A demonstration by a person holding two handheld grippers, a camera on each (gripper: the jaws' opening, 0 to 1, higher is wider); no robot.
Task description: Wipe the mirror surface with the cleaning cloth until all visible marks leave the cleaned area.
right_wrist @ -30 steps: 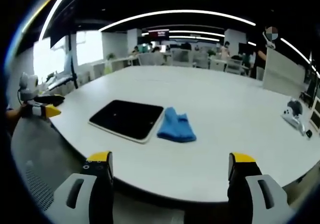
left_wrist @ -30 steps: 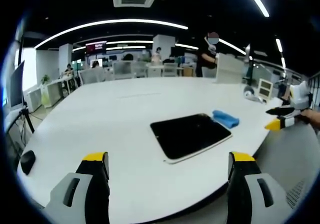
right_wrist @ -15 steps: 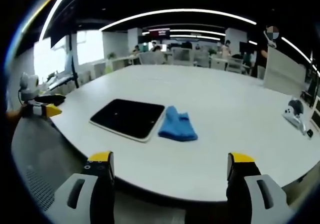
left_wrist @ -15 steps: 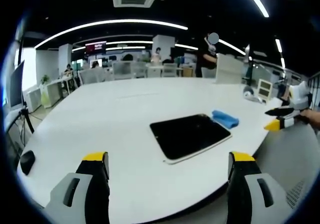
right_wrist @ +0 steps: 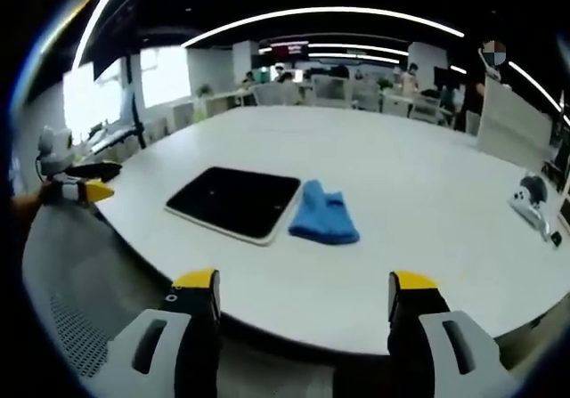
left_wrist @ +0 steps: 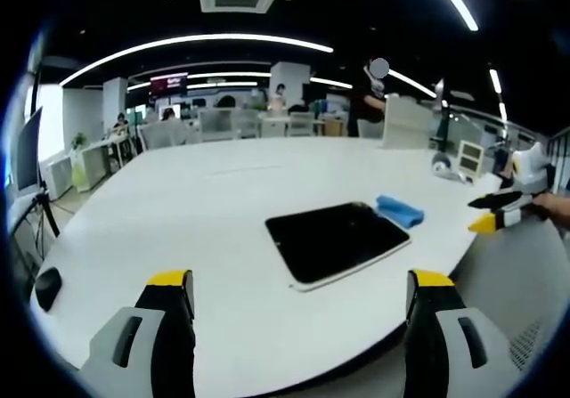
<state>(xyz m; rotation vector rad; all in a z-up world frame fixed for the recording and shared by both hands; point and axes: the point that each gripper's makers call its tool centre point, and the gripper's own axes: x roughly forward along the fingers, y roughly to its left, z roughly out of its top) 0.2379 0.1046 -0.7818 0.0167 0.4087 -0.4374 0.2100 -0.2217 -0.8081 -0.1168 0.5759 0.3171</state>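
A dark rectangular mirror (left_wrist: 337,240) (right_wrist: 235,202) lies flat on the big white table (left_wrist: 178,220) (right_wrist: 427,211). A folded blue cleaning cloth (left_wrist: 400,210) (right_wrist: 323,219) rests on the table, touching the mirror's edge. My left gripper (left_wrist: 301,284) hangs open near the table's front edge, short of the mirror, nothing between its jaws. My right gripper (right_wrist: 304,284) is also open and empty, off the table edge in front of the cloth. Each gripper appears small at the side of the other's view: the right gripper (left_wrist: 500,217), the left gripper (right_wrist: 76,190).
A black mouse (left_wrist: 48,284) lies at the table's left edge. A white device (right_wrist: 529,204) (left_wrist: 450,168) sits on the far side of the table. Desks, chairs and several people fill the office behind. Grey floor lies below the table edge.
The right gripper view has shifted slightly forward and down toward the cloth, and its jaws stand a little closer together. The left gripper view is nearly unchanged.
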